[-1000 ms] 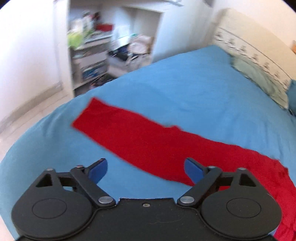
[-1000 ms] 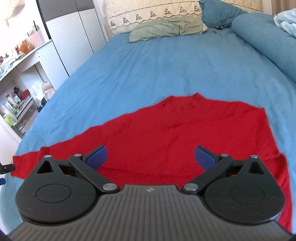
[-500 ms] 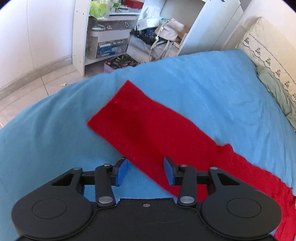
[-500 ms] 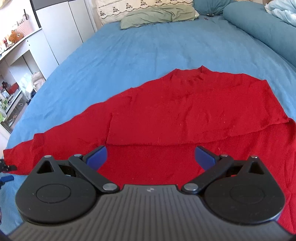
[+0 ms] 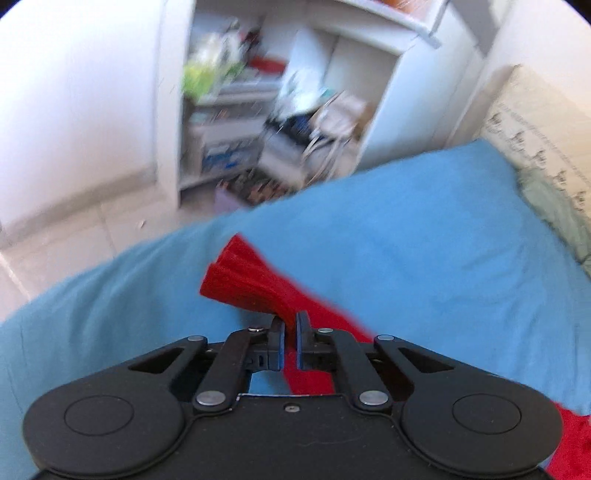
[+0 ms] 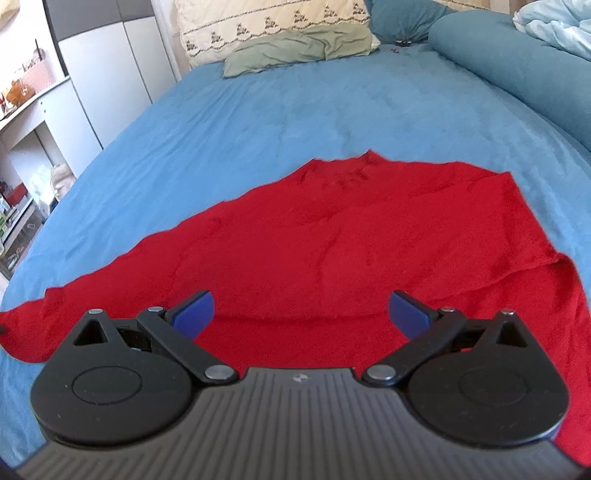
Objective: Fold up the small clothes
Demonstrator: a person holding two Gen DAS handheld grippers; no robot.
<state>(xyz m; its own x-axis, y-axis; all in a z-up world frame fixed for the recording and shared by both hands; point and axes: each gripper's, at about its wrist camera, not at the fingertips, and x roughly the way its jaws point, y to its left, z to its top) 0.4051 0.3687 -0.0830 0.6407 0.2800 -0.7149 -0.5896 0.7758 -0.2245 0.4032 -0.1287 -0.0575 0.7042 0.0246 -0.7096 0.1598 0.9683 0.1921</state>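
The left gripper point(image 5: 290, 332) has just been closing, and the red sleeve point(image 5: 251, 284) that lay flat and wide on the bed a second ago is now bunched into pleats between its blue pads. In the left wrist view the jaws are clamped on that sleeve close to its cuff end, and the cloth fans out beyond the fingertips over the blue bedsheet point(image 5: 406, 229). The rest of the sleeve trails back past the gripper toward the lower right. Beyond the bed's edge the white shelving point(image 5: 266, 110) is smeared with motion blur, so the hand looks to be on the move.

Over to the right wrist view: the right gripper point(image 6: 301, 314) hangs with its jaws spread wide and nothing between them. Below it lies the red top point(image 6: 332, 240), its body spread on the sheet with one layer already lapped over near the gripper. The long sleeve runs out to the left edge. The pillows point(image 6: 280, 33) sit well apart at the head of the bed.

As for progress, it looks early. A first fold seems to be in place on the body, and the left sleeve is only now gripped, not yet carried in. Bringing that sleeve across, dealing with the other side and the final folds all appear to remain.
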